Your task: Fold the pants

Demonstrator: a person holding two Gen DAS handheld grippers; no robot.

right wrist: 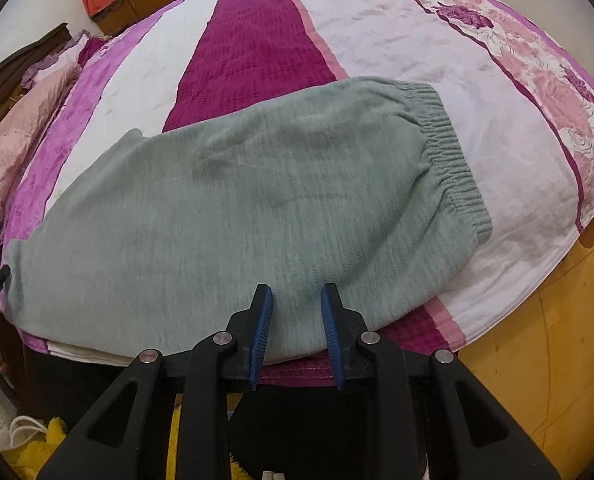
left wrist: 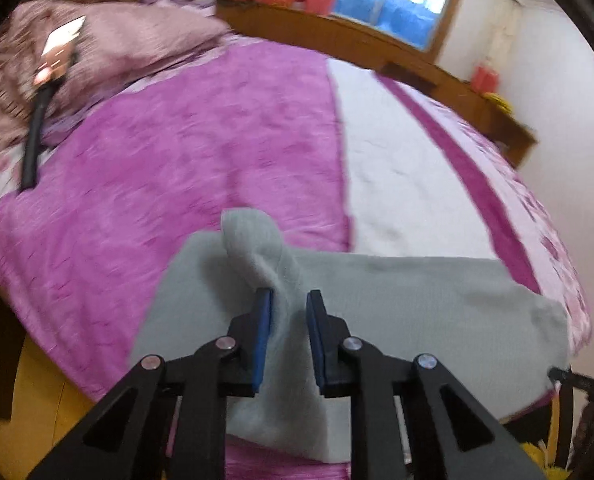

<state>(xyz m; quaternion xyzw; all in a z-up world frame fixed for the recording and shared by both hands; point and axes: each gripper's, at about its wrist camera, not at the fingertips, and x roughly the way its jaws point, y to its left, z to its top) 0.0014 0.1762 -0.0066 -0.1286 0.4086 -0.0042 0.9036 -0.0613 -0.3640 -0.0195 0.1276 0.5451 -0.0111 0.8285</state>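
Observation:
Grey-green pants (right wrist: 233,208) lie flat across the near edge of the bed, elastic waistband (right wrist: 449,148) to the right. In the left wrist view the pants (left wrist: 397,300) stretch to the right, and one corner (left wrist: 253,240) is lifted into a peak. My left gripper (left wrist: 289,300) has this raised cloth between its blue pads, jaws a little apart around it. My right gripper (right wrist: 296,294) is open and empty, just above the pants' near edge.
The bed (right wrist: 257,40) has a purple, white and floral cover. A pink pillow (left wrist: 109,44) lies at the head, with a black-handled tool (left wrist: 37,128) beside it. A wooden sill (left wrist: 337,36) and window stand behind. The yellow floor (right wrist: 537,360) is at the right.

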